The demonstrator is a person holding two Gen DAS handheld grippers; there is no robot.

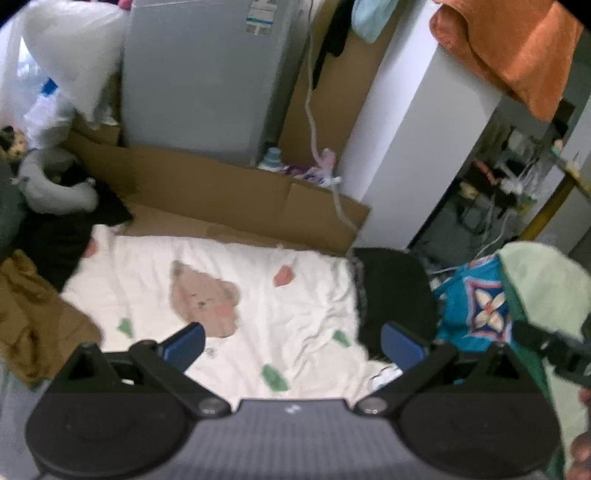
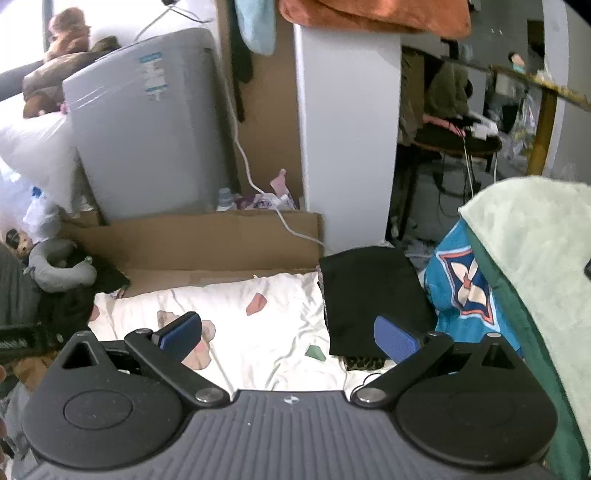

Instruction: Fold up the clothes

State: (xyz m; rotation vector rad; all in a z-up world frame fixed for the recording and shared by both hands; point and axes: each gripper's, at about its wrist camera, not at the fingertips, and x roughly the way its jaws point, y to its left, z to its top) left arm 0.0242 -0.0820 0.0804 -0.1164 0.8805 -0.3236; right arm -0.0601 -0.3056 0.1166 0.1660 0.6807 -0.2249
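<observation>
Here the left gripper was wide open, its two blue pads far apart, and it held nothing; it hung above a white bedsheet printed with a brown bear. The right gripper was spread just as wide and was also empty, above the same white bedsheet.

Just beside the sheet, on its right edge, lay a folded black garment, flat and square, with a small piece of leopard-pattern cloth showing under its near edge. In the left wrist view the same black garment sat behind the right pad. Further right was a blue patterned cloth, and over it a pale green towel with a dark green border.

Behind the sheet a flattened cardboard stood against a grey appliance and a white pillar. An orange cloth lay on top of the pillar. At the far left was a grey neck pillow.
</observation>
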